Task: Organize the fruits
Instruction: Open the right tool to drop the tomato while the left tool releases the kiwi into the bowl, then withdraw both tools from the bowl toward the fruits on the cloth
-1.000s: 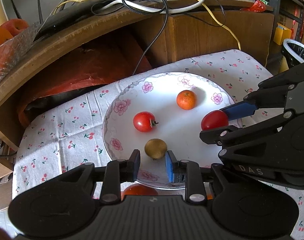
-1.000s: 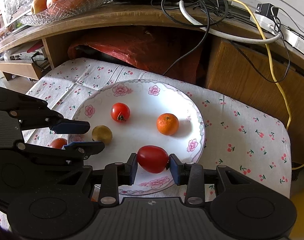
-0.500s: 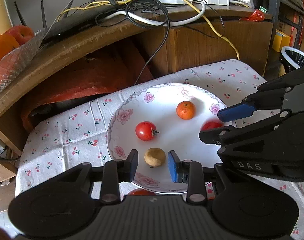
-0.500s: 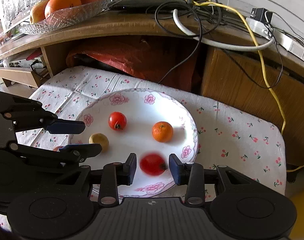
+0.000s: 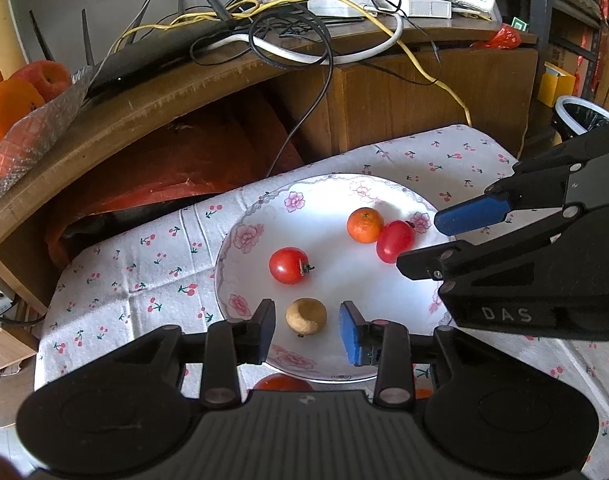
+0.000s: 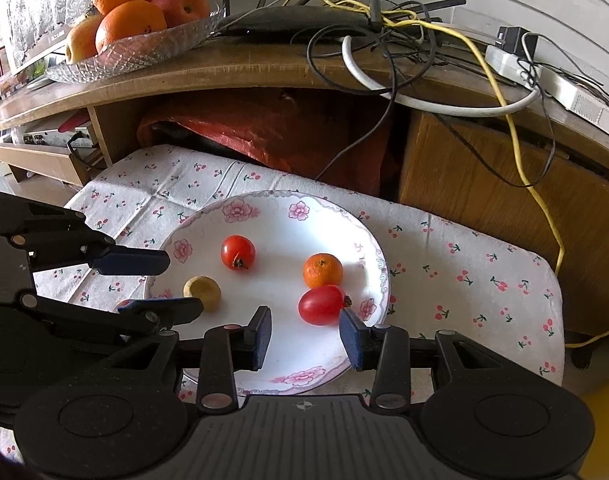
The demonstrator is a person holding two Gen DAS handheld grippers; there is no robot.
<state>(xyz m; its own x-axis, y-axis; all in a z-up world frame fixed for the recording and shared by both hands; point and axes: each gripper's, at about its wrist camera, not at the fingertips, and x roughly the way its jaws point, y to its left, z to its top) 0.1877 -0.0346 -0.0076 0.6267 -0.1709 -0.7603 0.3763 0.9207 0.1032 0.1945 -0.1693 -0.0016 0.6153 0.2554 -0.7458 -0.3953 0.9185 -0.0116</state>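
A white plate (image 6: 378,264) with pink flowers on its rim sits on a cherry-print cloth (image 6: 464,264) in the middle of both wrist views. Four fruits lie on the plate: a round red tomato (image 6: 237,252) toward the upper left, a small tangerine (image 6: 322,270) to its right, an oval red tomato (image 6: 321,305) touching the tangerine just below it, and a brownish-yellow round fruit (image 6: 202,293) at the lower left. The right gripper (image 6: 304,336) fills the bottom of its view with its fingers spread and holding nothing; the oval tomato rests on the plate just ahead of the gap between them. The left gripper (image 5: 307,330) sits at the bottom of its own view, fingers also spread and empty, with the brownish fruit (image 5: 305,316) on the plate between the two tips. Another red fruit (image 5: 280,382) peeks out off the plate, at that gripper's lower edge. In the upper left of the right view, a glass bowl (image 6: 144,48) of oranges and apples stands on a wooden shelf (image 6: 264,68) strewn with tangled cables (image 6: 384,40)
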